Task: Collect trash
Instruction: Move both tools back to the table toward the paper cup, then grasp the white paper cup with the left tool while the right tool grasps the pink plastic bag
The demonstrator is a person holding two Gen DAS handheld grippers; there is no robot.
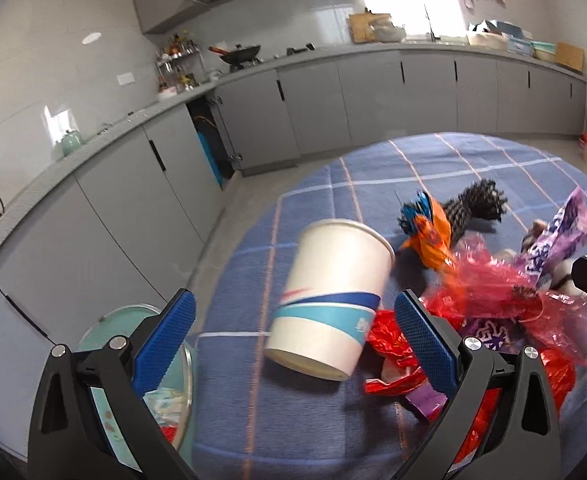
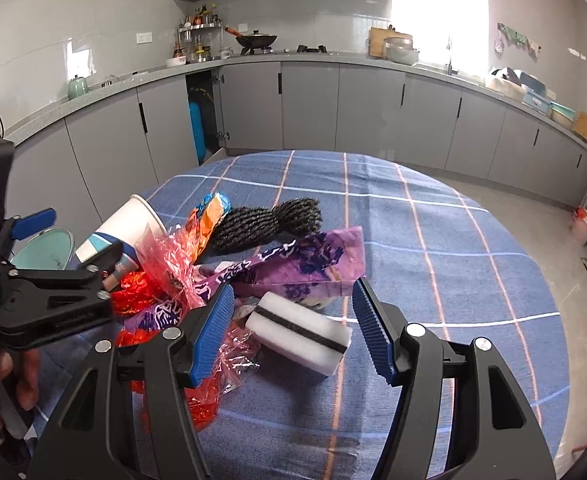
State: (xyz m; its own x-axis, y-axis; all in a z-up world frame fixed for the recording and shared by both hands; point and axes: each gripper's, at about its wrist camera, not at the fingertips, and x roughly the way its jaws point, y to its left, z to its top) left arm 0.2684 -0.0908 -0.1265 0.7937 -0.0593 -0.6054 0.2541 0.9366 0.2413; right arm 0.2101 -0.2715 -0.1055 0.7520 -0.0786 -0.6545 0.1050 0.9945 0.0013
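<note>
While tilted, paper cup (image 1: 333, 300) between spread left tongs (image 1: 293, 340).

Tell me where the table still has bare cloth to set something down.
The widest bare stretch of the tablecloth is right of and behind the sponge and purple wrapper, out to the far edge. A smaller patch lies just below the paper cup. Between cup and sponge it is crowded: red cellophane, orange wrapper, black mesh.
</note>
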